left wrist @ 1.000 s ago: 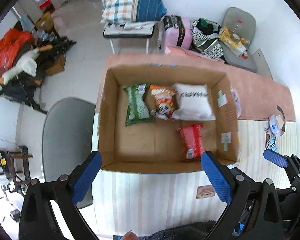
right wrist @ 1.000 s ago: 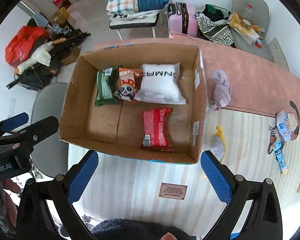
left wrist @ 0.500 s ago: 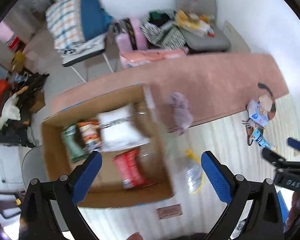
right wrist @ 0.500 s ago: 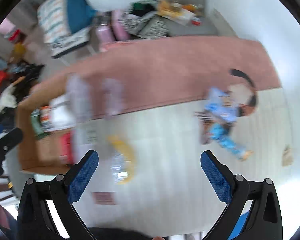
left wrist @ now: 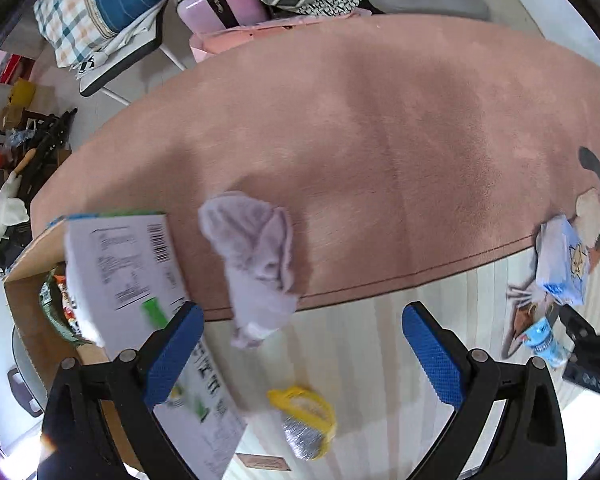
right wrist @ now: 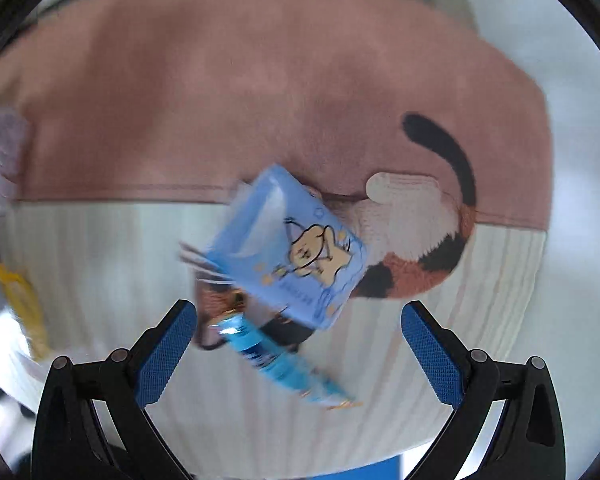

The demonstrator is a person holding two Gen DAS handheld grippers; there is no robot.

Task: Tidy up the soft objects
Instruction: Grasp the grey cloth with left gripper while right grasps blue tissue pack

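Note:
A crumpled lilac cloth [left wrist: 260,264] lies across the edge of the pink rug, just ahead of my open left gripper [left wrist: 300,344]. A yellow and silver packet [left wrist: 306,420] rests on the striped mat between the left fingers. The cardboard box [left wrist: 32,320] with snack packs is at the left, its printed flap [left wrist: 124,264] raised. My right gripper [right wrist: 298,344] is open above a light blue tissue pack [right wrist: 296,248] with a cartoon dog. A blue tube-shaped packet [right wrist: 276,364] lies just below that pack, between the right fingers.
The pink rug [left wrist: 380,140] and a cream striped mat [left wrist: 360,340] cover the floor. A cat-shaped mat [right wrist: 428,232] lies under the tissue pack. A pink suitcase [left wrist: 216,0], a folded checked quilt [left wrist: 100,4] and patterned bags stand beyond the rug.
Both grippers swung right, away from the box. The left view now centres on the lilac cloth, the right view on the blue tissue pack. Both stayed open.

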